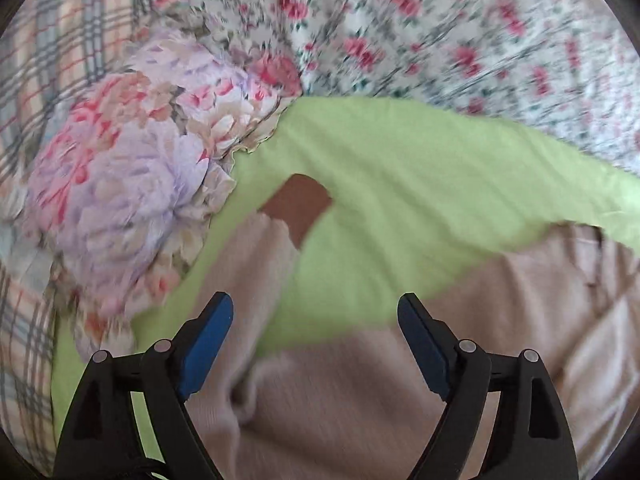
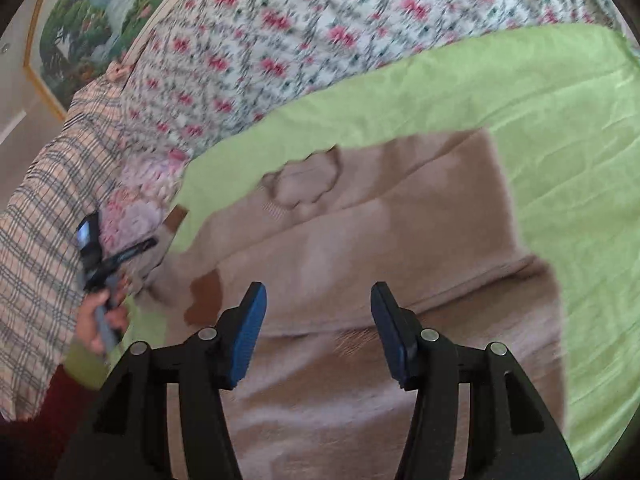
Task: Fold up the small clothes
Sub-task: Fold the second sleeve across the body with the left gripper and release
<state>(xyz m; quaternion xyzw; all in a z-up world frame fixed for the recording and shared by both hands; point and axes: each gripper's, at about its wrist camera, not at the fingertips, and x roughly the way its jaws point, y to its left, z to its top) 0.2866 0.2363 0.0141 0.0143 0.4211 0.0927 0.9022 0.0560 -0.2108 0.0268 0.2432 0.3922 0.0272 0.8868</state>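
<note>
Hovering over a beige knit garment on a green sheet — left tool and right tool, jaws apart, gripping nothing.

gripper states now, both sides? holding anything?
Left gripper: open, nothing between the jaws, pink garment below.
Right gripper: open, holding nothing, above the same garment.

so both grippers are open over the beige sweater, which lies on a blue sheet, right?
Not blue: in the right wrist view the sheet is light green. The rest holds: left gripper and right gripper are open above the beige sweater.
</note>
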